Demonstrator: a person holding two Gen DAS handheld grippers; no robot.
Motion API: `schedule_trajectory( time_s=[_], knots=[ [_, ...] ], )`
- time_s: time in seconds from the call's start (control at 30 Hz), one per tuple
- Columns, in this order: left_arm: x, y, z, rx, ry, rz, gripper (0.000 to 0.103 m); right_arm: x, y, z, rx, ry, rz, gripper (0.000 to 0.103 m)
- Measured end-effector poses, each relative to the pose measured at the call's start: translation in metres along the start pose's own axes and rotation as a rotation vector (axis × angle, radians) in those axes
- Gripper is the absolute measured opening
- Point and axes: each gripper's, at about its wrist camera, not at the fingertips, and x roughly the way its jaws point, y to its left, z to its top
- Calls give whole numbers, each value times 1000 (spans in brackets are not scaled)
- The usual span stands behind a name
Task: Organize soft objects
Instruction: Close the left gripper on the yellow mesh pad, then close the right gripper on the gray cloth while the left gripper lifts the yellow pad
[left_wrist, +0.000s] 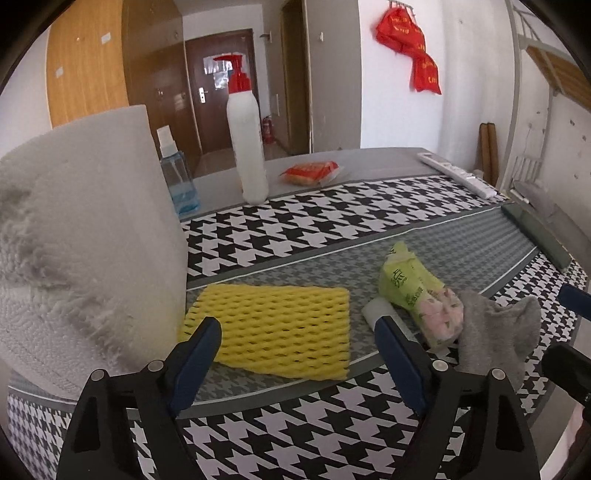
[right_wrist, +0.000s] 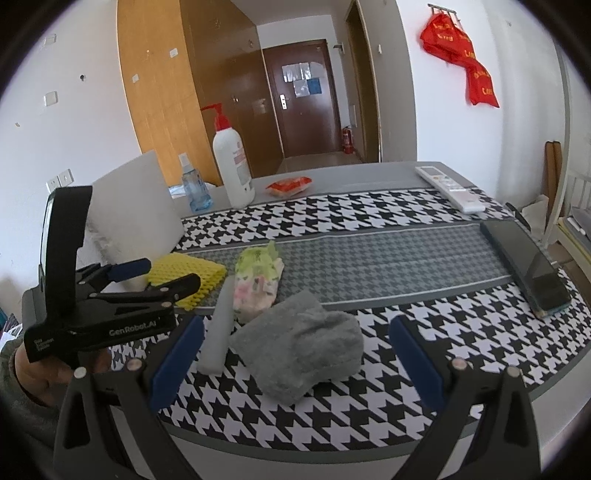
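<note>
Two grippers over the soft items, both wide apart and gripping nothing.

I hold the left gripper astride the yellow foam mesh sleeve, which lies flat beside the white foam block, pads clear of it. My right gripper frames the grey fleece cloth; the green floral tissue pack and white foam strip lie alongside, grouped for sorting. Legible: "GenRobot.AI" on the left gripper's body.

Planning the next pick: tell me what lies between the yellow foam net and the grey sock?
The green tissue pack and a white foam strip, seen in the right wrist view.
</note>
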Motion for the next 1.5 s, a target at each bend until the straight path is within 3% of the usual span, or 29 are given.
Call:
schedule_trajectory(
  time_s=[0.4, 0.6, 0.87, 1.13, 1.33, 1.5],
  knots=[
    [19, 6, -2, -23, 108, -31, 70, 4, 0, 0, 4, 15, -4, 102],
    [23, 4, -3, -8, 130, -34, 69, 7, -1, 0, 7, 24, -12, 102],
    [23, 13, -3, -53, 128, -66, 58, 16, -5, -4, 21, 60, -18, 102],
    [22, 24, 0, -104, 104, -88, 23, 23, -5, -5, 27, 84, -11, 102],
    [-2, 19, 0, -93, -30, -167, 21, 27, -1, -5, 12, 99, -23, 101],
    [-3, 22, 0, -108, -42, -243, 21, 30, 2, -5, -1, 117, -41, 91]
  ],
)
